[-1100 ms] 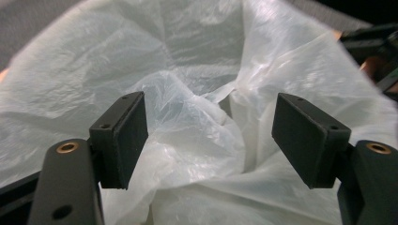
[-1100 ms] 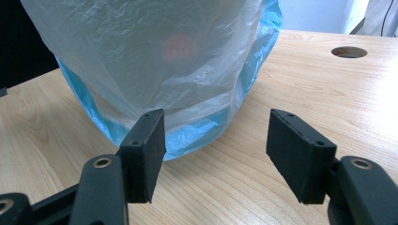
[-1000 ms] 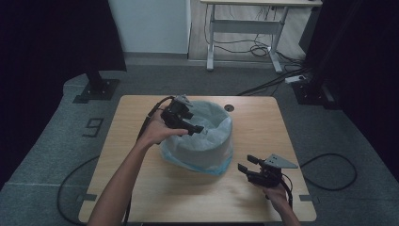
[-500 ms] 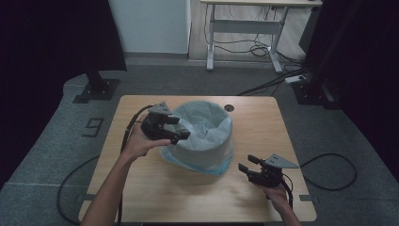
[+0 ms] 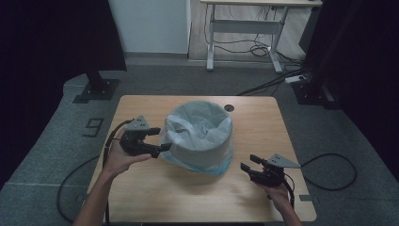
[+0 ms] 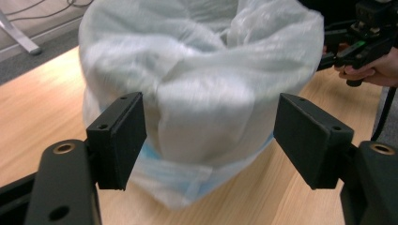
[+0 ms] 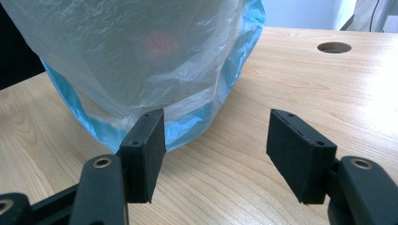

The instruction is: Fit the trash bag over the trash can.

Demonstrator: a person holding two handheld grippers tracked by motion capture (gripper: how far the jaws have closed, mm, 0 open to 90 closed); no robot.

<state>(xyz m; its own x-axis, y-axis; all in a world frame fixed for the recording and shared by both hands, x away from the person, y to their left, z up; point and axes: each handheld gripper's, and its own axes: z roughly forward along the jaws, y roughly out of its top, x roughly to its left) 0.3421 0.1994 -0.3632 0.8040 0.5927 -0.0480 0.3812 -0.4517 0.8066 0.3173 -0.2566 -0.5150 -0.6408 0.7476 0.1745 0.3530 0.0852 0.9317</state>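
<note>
A round bin lined with a translucent white and blue plastic bag (image 5: 200,136) stands in the middle of the wooden table (image 5: 263,122). My left gripper (image 5: 160,140) is at the bag's left side, jaws open and pointing at it. In the left gripper view the bag (image 6: 202,70) bulges just beyond the open left gripper (image 6: 209,110), with no pad pressing on it. My right gripper (image 5: 248,162) rests open near the front right of the table, apart from the bag. In the right gripper view the bag (image 7: 141,56) lies ahead and left of the open right gripper (image 7: 216,126), and a reddish blur (image 7: 159,44) shows through the plastic.
A round cable hole (image 5: 228,108) sits in the table behind the bin. A desk frame (image 5: 244,28) with cables stands at the back, and a black stand base (image 5: 96,89) is on the floor at the left. A cable (image 5: 329,169) loops off the table's right edge.
My left gripper has drawn back from above the bag's rim to the left and a little down, and now sits beside the bin. The right gripper has not moved.
</note>
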